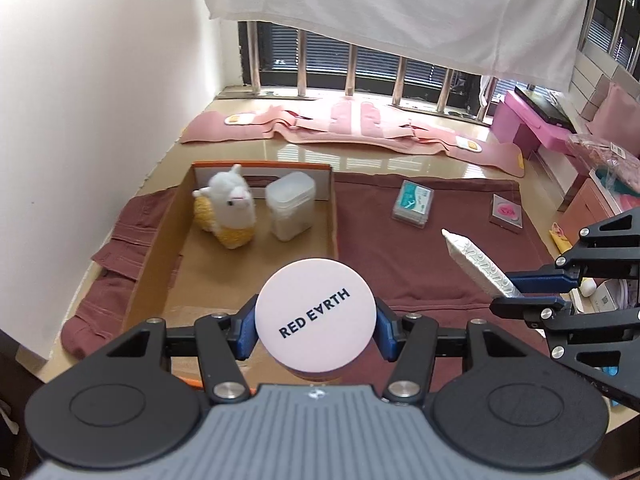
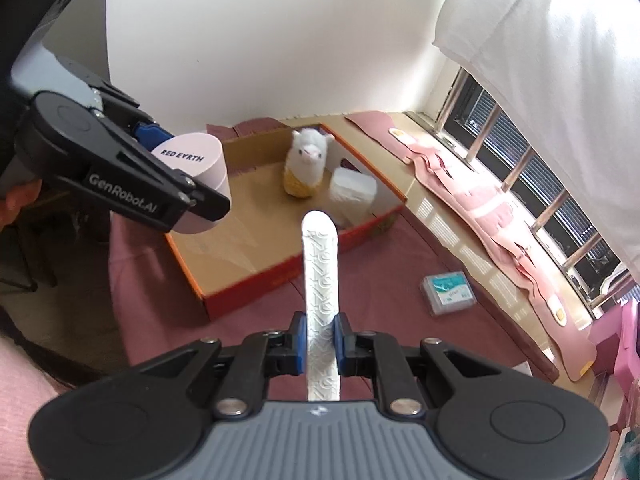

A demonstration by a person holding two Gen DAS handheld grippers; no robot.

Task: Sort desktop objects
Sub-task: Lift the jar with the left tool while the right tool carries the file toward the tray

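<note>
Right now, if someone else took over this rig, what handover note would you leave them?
Left hand-held gripper: shut on the pink round jar, above the cardboard box.
Right hand-held gripper: shut on the white embossed tube.
Done: plush alpaca and clear plastic container are in the box.
Left: put in jar and tube; teal packet and small pink card box still lie on the maroon cloth.

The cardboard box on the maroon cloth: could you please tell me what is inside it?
Inside the cardboard box stand a plush alpaca and a clear lidded container. The near corner of its floor is hidden behind the pink jar.
</note>
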